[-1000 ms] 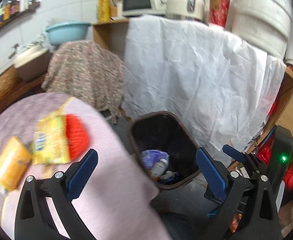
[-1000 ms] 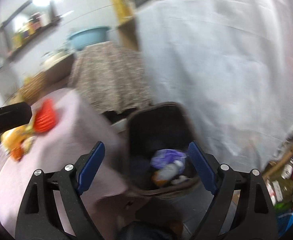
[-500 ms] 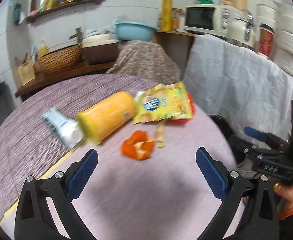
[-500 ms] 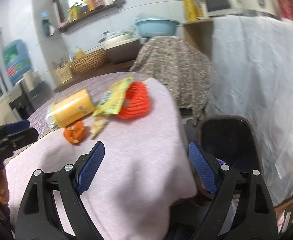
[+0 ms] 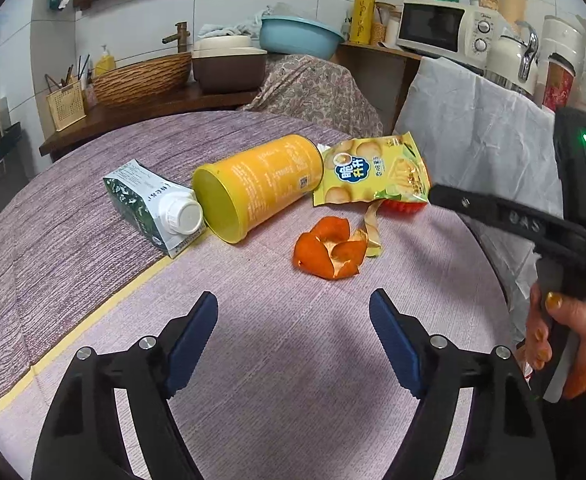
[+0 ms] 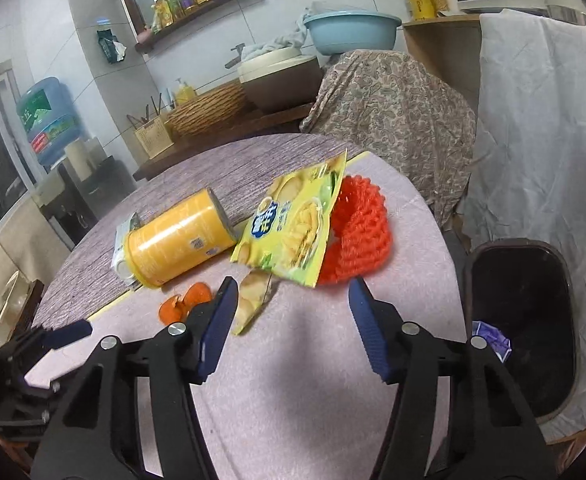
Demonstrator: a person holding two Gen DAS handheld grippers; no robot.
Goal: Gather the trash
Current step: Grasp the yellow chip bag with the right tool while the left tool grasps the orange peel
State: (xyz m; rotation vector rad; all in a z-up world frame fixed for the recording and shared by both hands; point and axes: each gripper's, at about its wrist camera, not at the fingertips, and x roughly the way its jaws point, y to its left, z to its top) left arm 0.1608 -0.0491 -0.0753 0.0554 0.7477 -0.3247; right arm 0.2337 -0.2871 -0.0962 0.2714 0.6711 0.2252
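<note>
Kitchen table (image 5: 293,360), cloth-covered. Trash mid-table: yellow can (image 5: 253,184), carton (image 5: 153,204), chip bag (image 5: 373,172), peel (image 5: 327,248); bin (image 6: 521,320) beside. Bag: light, crinkly, slippery; pinch edge. Left gripper (image 5: 293,340) & right gripper (image 6: 289,320): jaws just been closing, apart, empty.

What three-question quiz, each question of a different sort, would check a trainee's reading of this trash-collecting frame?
1. True or false: the yellow canister stands upright.
2. What lies nearest the left gripper? A) orange peel B) milk carton C) chip bag
3. Fill in: the red mesh lies partly under the ____.

Key: 1 false, it lies on its side. 2 A. 3 chip bag. Both grippers, including the right gripper, hold nothing; their jaws have just been closing.
</note>
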